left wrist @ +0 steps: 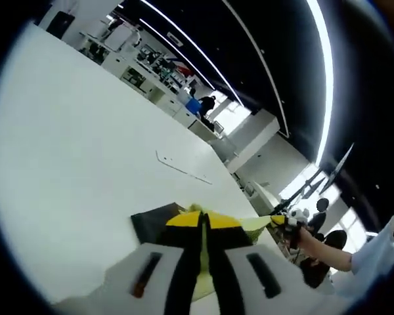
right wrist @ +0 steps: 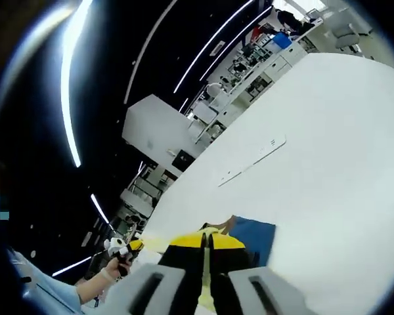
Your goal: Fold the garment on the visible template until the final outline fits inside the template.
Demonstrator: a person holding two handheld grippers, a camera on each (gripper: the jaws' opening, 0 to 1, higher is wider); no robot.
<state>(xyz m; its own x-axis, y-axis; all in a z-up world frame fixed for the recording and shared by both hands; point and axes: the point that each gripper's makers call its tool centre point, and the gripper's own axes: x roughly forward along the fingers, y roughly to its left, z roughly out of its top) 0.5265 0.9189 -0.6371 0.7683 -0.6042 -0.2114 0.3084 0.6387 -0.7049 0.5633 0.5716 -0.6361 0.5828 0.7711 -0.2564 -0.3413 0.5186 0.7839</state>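
The white desk [left wrist: 79, 164] runs wide and bare ahead of both hand-held grippers, its far edge meeting a room of workbenches. In the left gripper view, the left hand-held gripper [left wrist: 202, 220] has its jaws nearly together, pinching the yellow-green garment [left wrist: 249, 224] above a dark panel [left wrist: 154, 222]; a thin outline mark [left wrist: 182, 168] lies farther out on the desk. The right hand-held gripper [right wrist: 207, 237], jaws likewise pressed close, grips the garment's edge, with a blue panel [right wrist: 256, 237] just beside it. Each view catches the other hand [left wrist: 308, 237] off to the side.
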